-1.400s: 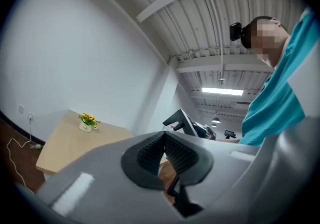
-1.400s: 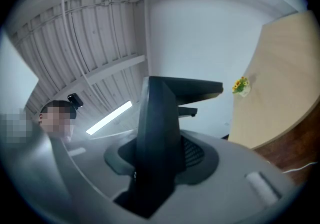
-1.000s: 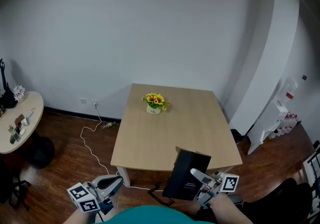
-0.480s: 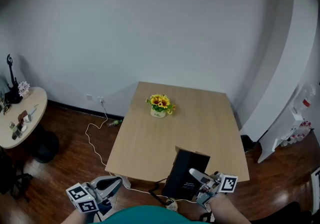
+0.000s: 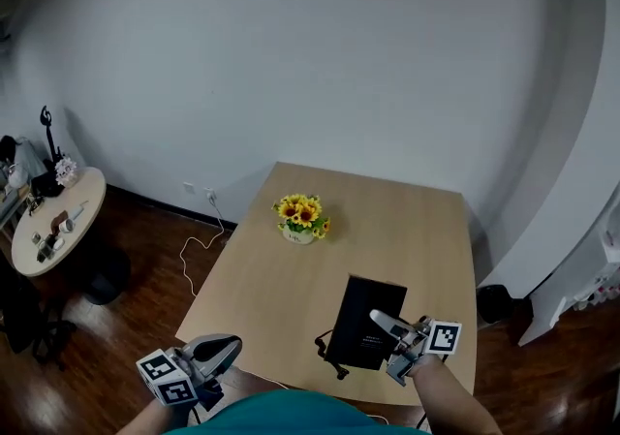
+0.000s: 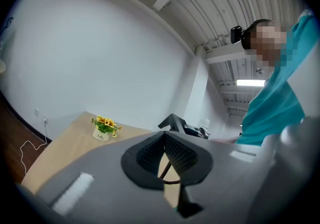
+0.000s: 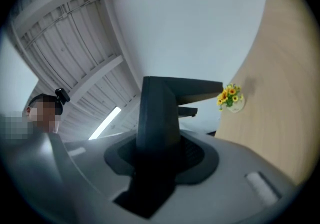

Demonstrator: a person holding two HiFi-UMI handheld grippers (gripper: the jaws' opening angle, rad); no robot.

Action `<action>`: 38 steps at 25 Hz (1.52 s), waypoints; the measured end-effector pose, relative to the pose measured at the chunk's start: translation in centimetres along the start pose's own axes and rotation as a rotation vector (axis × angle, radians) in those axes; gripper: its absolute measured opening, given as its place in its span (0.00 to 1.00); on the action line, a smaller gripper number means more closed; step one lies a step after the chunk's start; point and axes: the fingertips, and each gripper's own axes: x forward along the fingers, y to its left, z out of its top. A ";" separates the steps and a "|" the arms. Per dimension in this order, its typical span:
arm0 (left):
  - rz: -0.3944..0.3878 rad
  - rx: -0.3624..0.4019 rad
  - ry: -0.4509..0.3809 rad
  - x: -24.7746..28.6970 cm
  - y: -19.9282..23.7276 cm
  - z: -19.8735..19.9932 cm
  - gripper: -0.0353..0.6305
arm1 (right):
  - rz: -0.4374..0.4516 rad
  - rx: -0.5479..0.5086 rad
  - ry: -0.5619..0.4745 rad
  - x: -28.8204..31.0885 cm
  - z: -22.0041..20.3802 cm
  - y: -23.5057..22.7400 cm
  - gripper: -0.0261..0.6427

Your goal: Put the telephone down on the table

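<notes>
Looking down past my teal shirt (image 5: 281,418), I have both grippers at the near edge of the table (image 5: 262,278). The left gripper (image 5: 228,344) hangs off the table's near left corner, over the wooden floor (image 5: 145,307). Its own view shows its ribbed jaws pressed together at the tips with nothing gripped between them.

The right gripper (image 5: 389,341) is over the table's near right part, clamped on the telephone (image 5: 364,319). In the right gripper view the black body fills the gap between the jaws. From the head view the telephone appears as a dark slab above the near half of the table, right of centre. I cannot tell whether its base touches the wood. A black cord (image 5: 325,351) curls from its near left corner, close to the table's front edge.

Farther along the table, left of centre, stands a small white flower pot (image 5: 301,218) with yellow blooms, well apart from the telephone. A white cable (image 5: 199,241) trails across the floor off the table's left side, and a round side table (image 5: 73,215) sits far to the left. Behind the table rises a plain white wall (image 5: 320,55).
</notes>
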 end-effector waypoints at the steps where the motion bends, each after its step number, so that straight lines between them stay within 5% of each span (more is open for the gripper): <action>1: 0.005 0.004 0.000 0.9 0.1 0.2 0.06 | -0.005 0.004 -0.001 -0.2 1.2 -1.1 0.28; 17: -0.042 -0.079 0.125 8.1 7.0 -1.5 0.06 | -0.142 0.055 -0.004 2.5 9.3 -17.7 0.28; 38: 0.012 -0.186 0.217 6.3 11.4 -2.2 0.06 | -0.249 0.169 0.063 4.6 9.2 -34.5 0.28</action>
